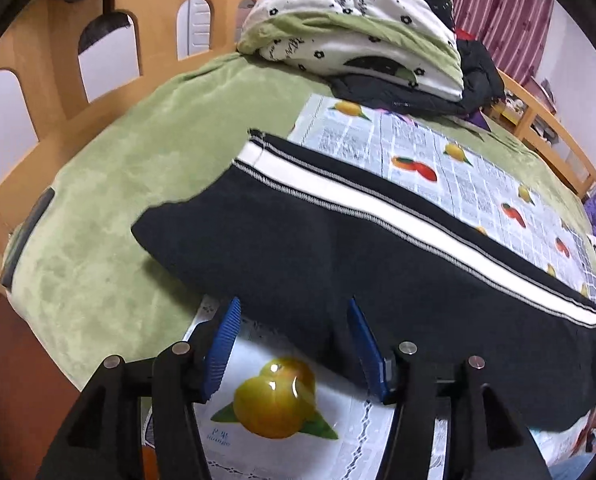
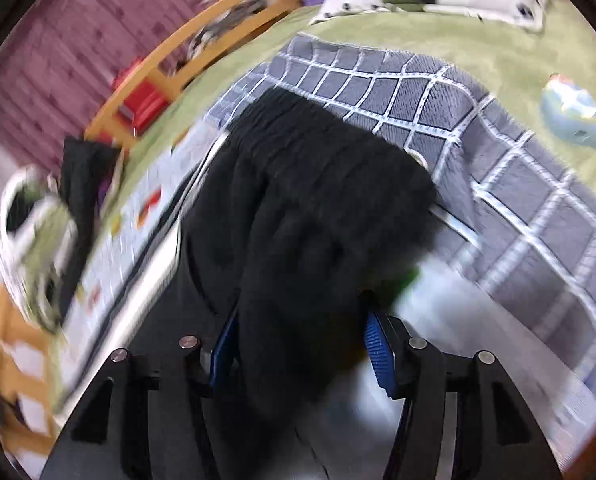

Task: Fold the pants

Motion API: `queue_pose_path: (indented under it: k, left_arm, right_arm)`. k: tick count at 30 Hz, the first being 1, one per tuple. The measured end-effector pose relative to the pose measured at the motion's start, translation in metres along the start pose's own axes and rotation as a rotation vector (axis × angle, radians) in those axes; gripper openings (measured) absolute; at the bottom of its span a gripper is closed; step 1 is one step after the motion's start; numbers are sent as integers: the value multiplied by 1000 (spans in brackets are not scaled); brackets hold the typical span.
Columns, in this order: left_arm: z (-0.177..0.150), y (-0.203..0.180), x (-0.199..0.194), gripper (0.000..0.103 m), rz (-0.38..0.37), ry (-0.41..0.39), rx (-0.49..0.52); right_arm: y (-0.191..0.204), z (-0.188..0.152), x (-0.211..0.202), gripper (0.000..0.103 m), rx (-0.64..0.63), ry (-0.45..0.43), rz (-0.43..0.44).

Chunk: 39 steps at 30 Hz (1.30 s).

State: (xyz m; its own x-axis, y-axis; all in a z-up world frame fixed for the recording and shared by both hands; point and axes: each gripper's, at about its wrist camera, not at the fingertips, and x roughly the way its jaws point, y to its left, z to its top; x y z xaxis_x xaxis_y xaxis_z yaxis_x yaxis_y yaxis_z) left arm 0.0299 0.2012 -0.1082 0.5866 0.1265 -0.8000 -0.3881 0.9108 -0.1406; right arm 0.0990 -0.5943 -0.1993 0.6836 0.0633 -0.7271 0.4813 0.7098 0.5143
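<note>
Grippers (image 1: 294, 312) (image 2: 301, 328) agape over pants (image 1: 337, 248)

The soft black pants (image 1: 298, 248) carry a white side stripe edged in fine grey lines. They lie on a pale fruit-printed sheet (image 1: 437, 152) with yellow and red fruit, over a plain green plush blanket (image 1: 138, 152). A grey quilt (image 2: 477, 128) bears a white grid.

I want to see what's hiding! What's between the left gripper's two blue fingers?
In the left wrist view, the left gripper stands open over the fruit-print sheet; the black pants edge crosses between the tips.
</note>
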Motion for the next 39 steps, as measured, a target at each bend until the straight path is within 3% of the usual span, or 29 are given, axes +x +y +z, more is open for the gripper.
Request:
queue_pose_path:
  k: [2,4,7,9,11,12,15,16,21,23,27,32,39]
  left_arm:
    - [7,-5,-1,54,20,-28,3]
    - [13,-10,0,54,26,-40,8]
    - [23,-21,0,54,33,-55,30]
    - [29,-28,-3,54,25,-73,46]
    - [31,-34,-4,54,10,-85,65]
    - [32,-37,-3,54,6,-86,74]
    - [33,-41,5,55,1,-70,81]
    - [34,-41,8,56,-11,-61,77]
    - [39,-45,23,62,-13,-36,113]
    - [44,-50,33,62,7,-20,135]
    - [57,-57,47,62,5,-18,148]
    - [82,-59,63,62,10,-15,144]
    - [102,-60,85,62,34,-32,198]
  right_arm:
    - [3,11,9,62,27,-23,-16]
    - [10,25,17,34,34,-34,-28]
    - [27,44,3,25,-92,-73,12]
    - [30,55,-24,25,-155,-149,18]
    - [19,64,-35,29,-171,-172,-39]
    - [12,68,-31,36,-167,-150,-74]
    - [-8,68,-8,38,-164,35,-171]
    - [-10,63,-11,38,-206,54,-207]
    - [5,40,-73,43,-329,-108,-284]
    - [30,35,-76,43,-401,-117,-272]
    - [102,21,-57,52,-591,-98,-148]
    - [186,-2,1,52,-717,-17,8]
    - [260,-37,77,52,-939,108,97]
